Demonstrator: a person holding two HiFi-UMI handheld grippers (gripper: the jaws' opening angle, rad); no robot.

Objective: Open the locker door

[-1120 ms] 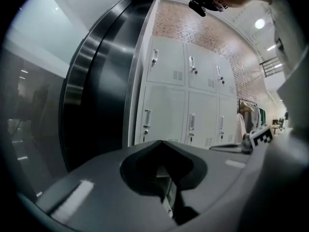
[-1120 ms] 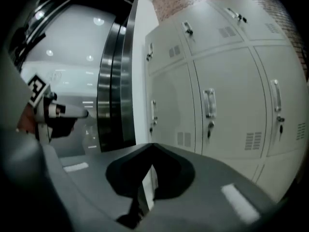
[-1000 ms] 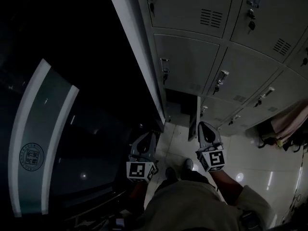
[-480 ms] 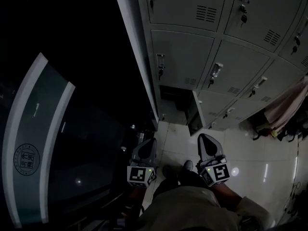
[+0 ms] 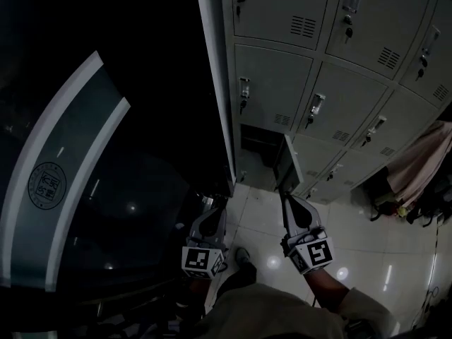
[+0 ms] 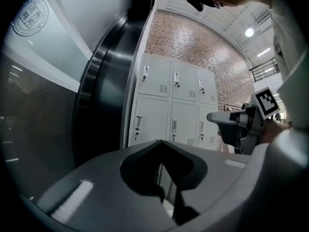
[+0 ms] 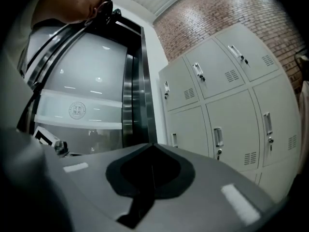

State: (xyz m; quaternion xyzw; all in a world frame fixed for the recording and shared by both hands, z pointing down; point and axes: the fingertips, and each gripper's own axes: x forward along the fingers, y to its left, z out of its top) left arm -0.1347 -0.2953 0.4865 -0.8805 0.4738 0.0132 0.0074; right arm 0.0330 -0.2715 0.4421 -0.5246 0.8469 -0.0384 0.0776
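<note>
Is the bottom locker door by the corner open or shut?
Open. The bottom-left locker door stands swung out from the lockers, and its dark inside shows beside it.

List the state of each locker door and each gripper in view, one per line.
Bottom-left locker door, swung open, showing its dark compartment.
Other locker doors, shut.
Left gripper, jaws together, holding nothing.
Right gripper, jaws together, holding nothing.
</note>
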